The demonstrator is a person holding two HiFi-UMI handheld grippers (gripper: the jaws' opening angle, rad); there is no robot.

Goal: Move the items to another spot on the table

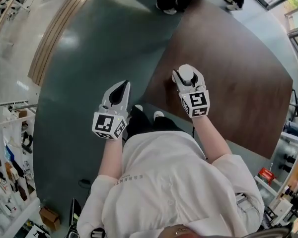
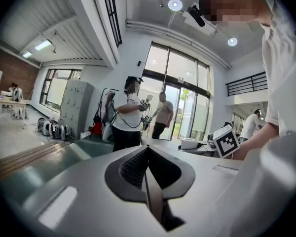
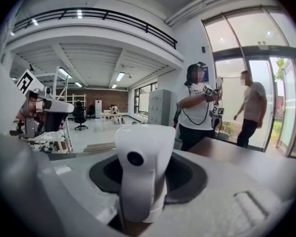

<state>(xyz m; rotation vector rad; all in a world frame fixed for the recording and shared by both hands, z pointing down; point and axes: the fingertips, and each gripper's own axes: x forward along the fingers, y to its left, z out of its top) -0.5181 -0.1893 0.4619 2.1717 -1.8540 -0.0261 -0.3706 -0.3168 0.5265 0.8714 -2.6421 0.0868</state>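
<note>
My right gripper is held up over the near edge of the brown table and is shut on a white rounded item. In the right gripper view that white item stands upright between the jaws, with a small dark round spot on its front; the right gripper clamps its sides. My left gripper hangs over the grey-green floor left of the table, its jaws together and empty. In the left gripper view the left gripper shows its dark pads pressed into one seam. No other items show on the table.
A person in a white shirt with grippers and another person stand at the table's far side. Wooden planks lie on the floor at the left. Shelves with tools stand at the lower left, more equipment at the right.
</note>
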